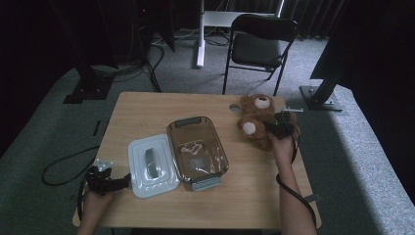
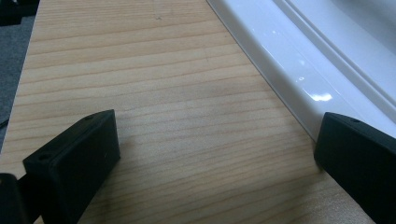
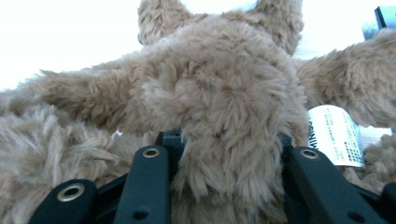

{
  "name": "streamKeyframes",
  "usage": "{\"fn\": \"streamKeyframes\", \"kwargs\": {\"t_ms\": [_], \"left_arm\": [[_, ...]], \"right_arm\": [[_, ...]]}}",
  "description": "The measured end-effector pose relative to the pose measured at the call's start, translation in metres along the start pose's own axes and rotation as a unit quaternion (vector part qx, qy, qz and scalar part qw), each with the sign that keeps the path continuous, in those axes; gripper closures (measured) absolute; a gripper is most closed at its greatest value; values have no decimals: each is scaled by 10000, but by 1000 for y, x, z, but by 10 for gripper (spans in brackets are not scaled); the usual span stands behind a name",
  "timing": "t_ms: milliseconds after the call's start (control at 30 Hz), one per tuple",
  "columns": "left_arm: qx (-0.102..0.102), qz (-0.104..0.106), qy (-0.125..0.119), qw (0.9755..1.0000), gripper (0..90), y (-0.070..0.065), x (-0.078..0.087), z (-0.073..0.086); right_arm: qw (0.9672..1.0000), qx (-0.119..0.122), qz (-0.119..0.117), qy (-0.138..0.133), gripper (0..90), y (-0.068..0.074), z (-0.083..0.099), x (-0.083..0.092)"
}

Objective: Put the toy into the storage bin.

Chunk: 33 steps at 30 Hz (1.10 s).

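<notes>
Right gripper (image 1: 274, 128) clamped on teddy bear (image 1: 256, 120), far right of table (image 1: 147, 105).

Jaws pinch a fold of the bear's plush body; white label (image 3: 337, 134) just beside the right jaw. Left gripper (image 1: 117, 182) rests near left, jaws wide apart, nothing between, just beside white lid (image 1: 151, 165). Clear container (image 1: 197, 149) sits mid-table, apart from the bear.

The high view is dimly lit, its surroundings lost in near-black shadow. Glare is seen on the white lid (image 2: 299, 70) in the left gripper view. In the right gripper view the background is overexposed and the nearest fur is blurred.
</notes>
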<state>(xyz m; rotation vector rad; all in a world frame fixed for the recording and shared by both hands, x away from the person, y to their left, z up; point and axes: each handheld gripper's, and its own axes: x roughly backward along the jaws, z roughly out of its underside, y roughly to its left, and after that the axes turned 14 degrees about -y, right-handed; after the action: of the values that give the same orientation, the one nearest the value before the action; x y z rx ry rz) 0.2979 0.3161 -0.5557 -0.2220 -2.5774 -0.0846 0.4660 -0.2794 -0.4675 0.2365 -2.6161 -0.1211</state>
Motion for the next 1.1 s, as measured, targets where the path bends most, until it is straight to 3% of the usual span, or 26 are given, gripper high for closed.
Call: {"fn": "streamKeyframes", "kwargs": {"t_ms": [433, 700, 833, 1100], "left_arm": [[-6, 15, 3, 10000, 8, 0, 0, 0], [-5, 15, -1, 10000, 8, 0, 0, 0], [-14, 16, 3, 10000, 8, 0, 0, 0], [-7, 16, 3, 10000, 8, 0, 0, 0]], "right_arm": [[9985, -72, -85, -535, 671, 17, -16, 52], [9939, 104, -432, -1012, 671, 48, -35, 91], [9869, 261, -816, -1365, 671, 72, -49, 119], [9684, 532, -1616, -1824, 670, 123, -61, 161]]}}
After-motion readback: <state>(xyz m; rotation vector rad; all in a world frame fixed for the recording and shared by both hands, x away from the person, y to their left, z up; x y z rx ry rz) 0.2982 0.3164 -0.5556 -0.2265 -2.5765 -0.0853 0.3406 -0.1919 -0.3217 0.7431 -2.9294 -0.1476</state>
